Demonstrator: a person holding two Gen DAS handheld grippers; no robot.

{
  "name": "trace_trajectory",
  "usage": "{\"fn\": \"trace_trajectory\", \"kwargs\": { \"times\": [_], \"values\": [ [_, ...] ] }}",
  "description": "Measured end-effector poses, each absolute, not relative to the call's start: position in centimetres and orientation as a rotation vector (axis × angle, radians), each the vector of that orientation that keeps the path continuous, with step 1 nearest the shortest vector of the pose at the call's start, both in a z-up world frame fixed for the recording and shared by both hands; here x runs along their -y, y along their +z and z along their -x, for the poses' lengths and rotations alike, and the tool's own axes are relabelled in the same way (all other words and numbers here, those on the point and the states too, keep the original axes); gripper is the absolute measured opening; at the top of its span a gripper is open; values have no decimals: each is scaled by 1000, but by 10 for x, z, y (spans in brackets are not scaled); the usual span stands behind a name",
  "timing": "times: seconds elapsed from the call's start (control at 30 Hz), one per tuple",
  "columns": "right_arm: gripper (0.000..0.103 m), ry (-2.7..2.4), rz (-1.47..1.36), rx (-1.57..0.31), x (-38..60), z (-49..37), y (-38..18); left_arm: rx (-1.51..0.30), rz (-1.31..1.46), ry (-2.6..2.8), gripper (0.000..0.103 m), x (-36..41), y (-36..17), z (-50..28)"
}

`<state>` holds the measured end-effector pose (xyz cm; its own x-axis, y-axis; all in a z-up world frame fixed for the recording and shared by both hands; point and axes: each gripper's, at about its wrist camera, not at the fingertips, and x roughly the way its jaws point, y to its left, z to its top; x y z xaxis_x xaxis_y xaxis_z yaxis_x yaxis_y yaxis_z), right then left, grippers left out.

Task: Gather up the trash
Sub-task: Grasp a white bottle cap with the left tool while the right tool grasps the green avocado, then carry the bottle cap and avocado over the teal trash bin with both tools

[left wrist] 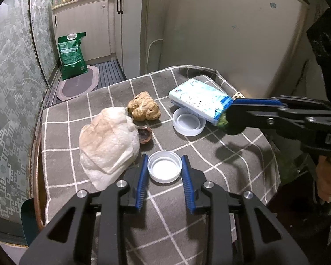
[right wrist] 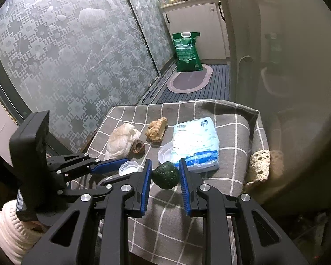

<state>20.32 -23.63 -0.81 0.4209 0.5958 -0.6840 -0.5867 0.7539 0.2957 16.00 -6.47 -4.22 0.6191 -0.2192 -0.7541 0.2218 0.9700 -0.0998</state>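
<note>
A small table under a grey checked cloth (left wrist: 220, 154) holds trash. My left gripper (left wrist: 164, 163) is low over the cloth, its blue fingers on either side of a white bottle cap (left wrist: 164, 168); the cap also shows in the right wrist view (right wrist: 128, 168). My right gripper (right wrist: 165, 170) has a dark green crumpled ball (right wrist: 166, 175) between its fingers, held above the cloth; the ball shows in the left view (left wrist: 224, 121). A crumpled white tissue (left wrist: 108, 141), a brown crumpled paper (left wrist: 144, 106), a walnut shell (left wrist: 145, 134) and a clear lid (left wrist: 188, 121) lie farther back.
A blue-white tissue pack (left wrist: 199, 98) lies at the back right of the table. A beige fridge (left wrist: 231, 33) stands behind it. A patterned glass door (right wrist: 66, 55) runs along the left. A green rice bag (left wrist: 72, 53) and a floor mat (left wrist: 79, 85) are beyond.
</note>
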Motion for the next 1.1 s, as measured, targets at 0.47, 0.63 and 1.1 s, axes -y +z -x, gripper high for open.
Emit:
{"fn": "trace_trajectory", "kwargs": {
  "times": [0.47, 0.63, 1.1],
  "values": [
    [24, 799, 39, -861, 172, -193, -1, -788, 56, -205, 32, 4, -12, -123],
    [24, 825, 57, -865, 147, -188, 2, -786, 66, -163, 32, -25, -11, -113],
    [25, 923, 105, -870, 72, -170, 5, -841, 103, -53, 32, -96, -33, -85]
  ]
}}
